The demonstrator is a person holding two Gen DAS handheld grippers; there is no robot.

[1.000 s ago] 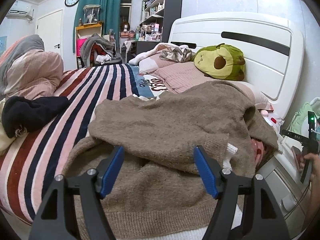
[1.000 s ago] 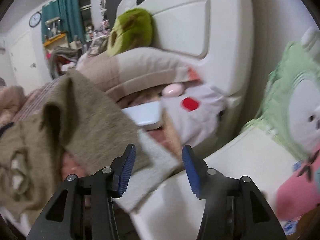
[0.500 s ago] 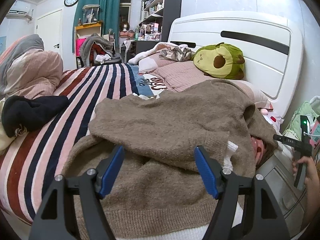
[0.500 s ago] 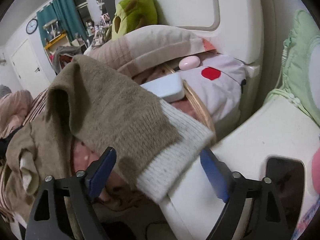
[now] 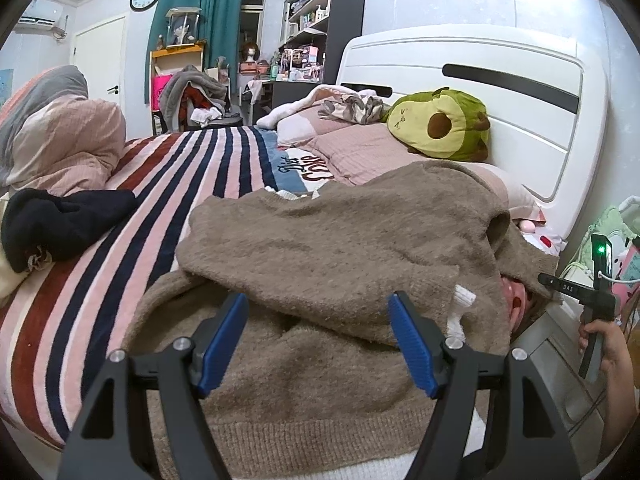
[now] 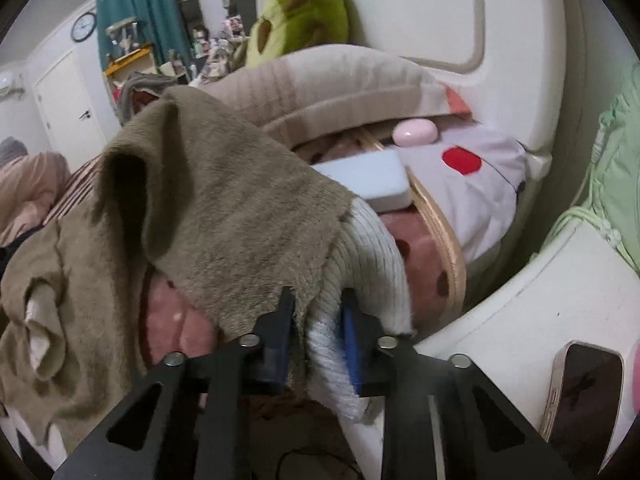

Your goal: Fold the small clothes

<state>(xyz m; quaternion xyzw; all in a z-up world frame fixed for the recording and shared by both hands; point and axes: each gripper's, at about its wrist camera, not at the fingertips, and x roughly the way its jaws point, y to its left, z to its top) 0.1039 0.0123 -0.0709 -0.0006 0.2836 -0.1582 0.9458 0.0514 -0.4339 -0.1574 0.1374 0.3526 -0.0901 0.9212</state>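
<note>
A brown knit sweater [image 5: 328, 264] with white ribbed trim lies rumpled on the striped bed [image 5: 132, 216]. My left gripper [image 5: 318, 340] is open and empty, just above the sweater's lower part. In the right wrist view the sweater's sleeve [image 6: 224, 208] hangs off the bed's right side, and my right gripper [image 6: 318, 344] is shut on its white cuff [image 6: 360, 252]. The right gripper also shows at the far right of the left wrist view [image 5: 596, 300], held in a hand.
A green avocado plush [image 5: 440, 124] and pink pillows [image 5: 360, 148] lie by the white headboard [image 5: 500, 76]. A black garment [image 5: 60, 224] lies at the bed's left. A white nightstand [image 6: 520, 320] with a phone [image 6: 580, 392] stands right of the bed.
My right gripper moved forward onto the sleeve's white cuff and shut on it. My left gripper has stayed open above the sweater.
</note>
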